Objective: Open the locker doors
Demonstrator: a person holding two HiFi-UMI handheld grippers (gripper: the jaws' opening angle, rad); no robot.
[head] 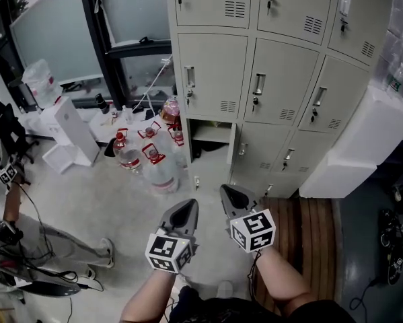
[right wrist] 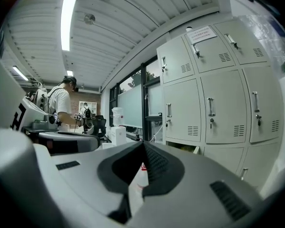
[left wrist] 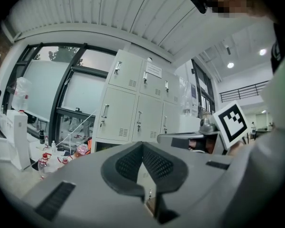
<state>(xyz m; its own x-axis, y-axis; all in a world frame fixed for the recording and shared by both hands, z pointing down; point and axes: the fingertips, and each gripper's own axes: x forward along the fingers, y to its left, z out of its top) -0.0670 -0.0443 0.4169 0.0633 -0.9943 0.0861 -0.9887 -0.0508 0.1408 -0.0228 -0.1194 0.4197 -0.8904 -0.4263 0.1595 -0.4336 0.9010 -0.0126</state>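
Note:
The beige lockers (head: 282, 79) stand ahead in three columns, with a handle and a key on each door. The bottom-left compartment (head: 211, 134) is open, its door (head: 232, 143) swung out edge-on; the other doors in view are closed. My left gripper (head: 188, 206) and right gripper (head: 227, 191) hang side by side over the floor, short of the bottom row, touching nothing. Both are shut and empty, with the pads meeting at the tips. The lockers (left wrist: 137, 99) fill the middle of the left gripper view. The lockers (right wrist: 218, 99) stand at the right of the right gripper view.
Several large water bottles with red caps (head: 162, 170) stand on the floor left of the open compartment. White boxes (head: 70, 133) lie further left. A white cabinet (head: 362, 147) adjoins the lockers on the right. Wooden slats (head: 315, 227) lie below it. A person (right wrist: 61, 103) stands at far left.

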